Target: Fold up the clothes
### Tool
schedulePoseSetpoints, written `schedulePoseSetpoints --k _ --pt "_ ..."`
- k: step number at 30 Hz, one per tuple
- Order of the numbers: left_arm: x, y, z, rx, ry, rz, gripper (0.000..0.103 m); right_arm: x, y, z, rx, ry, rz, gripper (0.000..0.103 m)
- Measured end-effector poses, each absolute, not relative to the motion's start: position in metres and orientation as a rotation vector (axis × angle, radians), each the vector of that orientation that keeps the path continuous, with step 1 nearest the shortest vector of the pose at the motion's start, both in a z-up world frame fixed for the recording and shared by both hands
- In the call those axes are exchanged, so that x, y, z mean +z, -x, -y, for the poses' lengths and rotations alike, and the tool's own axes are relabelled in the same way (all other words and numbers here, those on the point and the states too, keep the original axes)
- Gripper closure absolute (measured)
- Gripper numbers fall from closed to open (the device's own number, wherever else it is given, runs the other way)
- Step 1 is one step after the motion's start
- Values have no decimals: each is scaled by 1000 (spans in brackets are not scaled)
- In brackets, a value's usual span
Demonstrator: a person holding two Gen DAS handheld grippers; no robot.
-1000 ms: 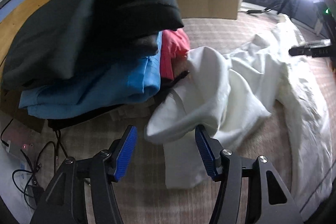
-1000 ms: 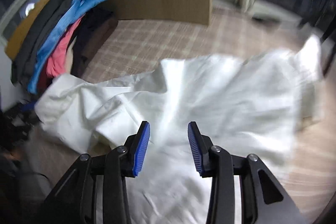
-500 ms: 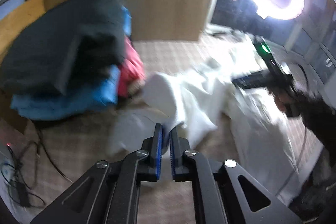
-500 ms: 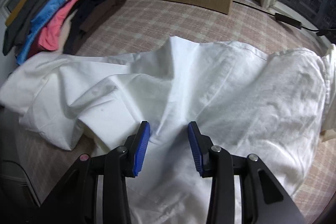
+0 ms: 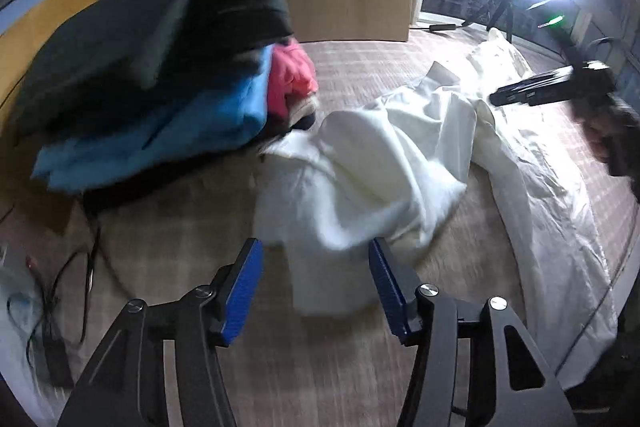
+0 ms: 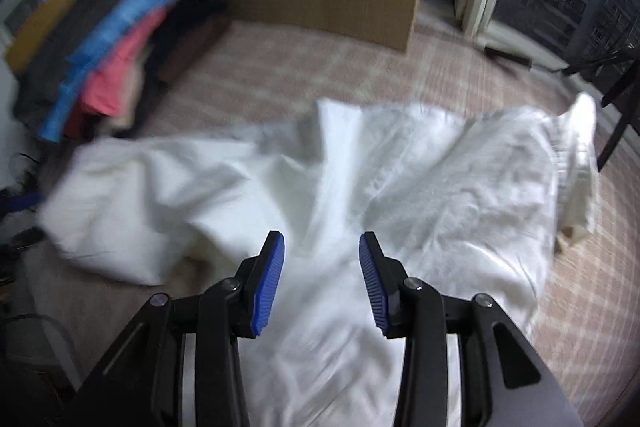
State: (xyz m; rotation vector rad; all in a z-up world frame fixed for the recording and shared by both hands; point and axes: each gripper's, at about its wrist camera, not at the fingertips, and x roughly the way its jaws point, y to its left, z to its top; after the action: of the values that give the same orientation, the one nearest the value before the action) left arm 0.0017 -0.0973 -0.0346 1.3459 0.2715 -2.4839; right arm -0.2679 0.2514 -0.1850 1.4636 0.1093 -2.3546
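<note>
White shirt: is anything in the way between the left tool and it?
No. The left tool is open with the white shirt right ahead, its near edge showing between the fingers. The clothes pile sits off to the left.

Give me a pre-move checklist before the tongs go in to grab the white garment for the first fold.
1. Left tongs open and empty: ok.
2. Right tongs open and empty: ok.
3. White garment spread flat: not ok; it lies crumpled, with bunched folds at its near end.
4. Garment edge near the left tongs: ok; a loose flap lies just ahead of the open jaws.
5. Stack of folded clothes apart from the garment: cannot tell; the white cloth reaches its base.
6. Which part of the garment is hem or sleeve: cannot tell; both views are blurred.
</note>
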Motion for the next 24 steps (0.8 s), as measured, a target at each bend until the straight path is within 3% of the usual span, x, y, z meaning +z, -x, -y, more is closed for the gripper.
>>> schedulePoseSetpoints --k 1,3,8,10,17,19,20,24 --pt "-37 3 98 -2496 -1367 -263 83 -176 259 -248 -2336 -1434 -84 61" --pt "-36 9 103 -2446 -1386 -265 93 -159 240 -240 -2296 -1374 -36 47" --pt "-1 -37 112 -2504 -1218 -415 82 -150 213 -160 -2106 -1275 -44 46" --pt "5 -59 113 -2453 -1193 -391 68 -156 209 -123 -2064 -1257 -92 44" --pt "-21 -89 131 -2330 -1265 -460 63 -208 221 -26 -1984 -1322 -248 44" --pt "-34 -85 134 -2325 -1288 -500 63 -223 227 -20 -1983 -1343 -298 54" --pt "-40 -80 133 -2330 -1300 -506 63 -226 228 -22 -1960 -1357 -288 76" --pt "-52 -58 128 -2391 -1312 -546 63 -205 217 -63 -1861 -1304 -218 80"
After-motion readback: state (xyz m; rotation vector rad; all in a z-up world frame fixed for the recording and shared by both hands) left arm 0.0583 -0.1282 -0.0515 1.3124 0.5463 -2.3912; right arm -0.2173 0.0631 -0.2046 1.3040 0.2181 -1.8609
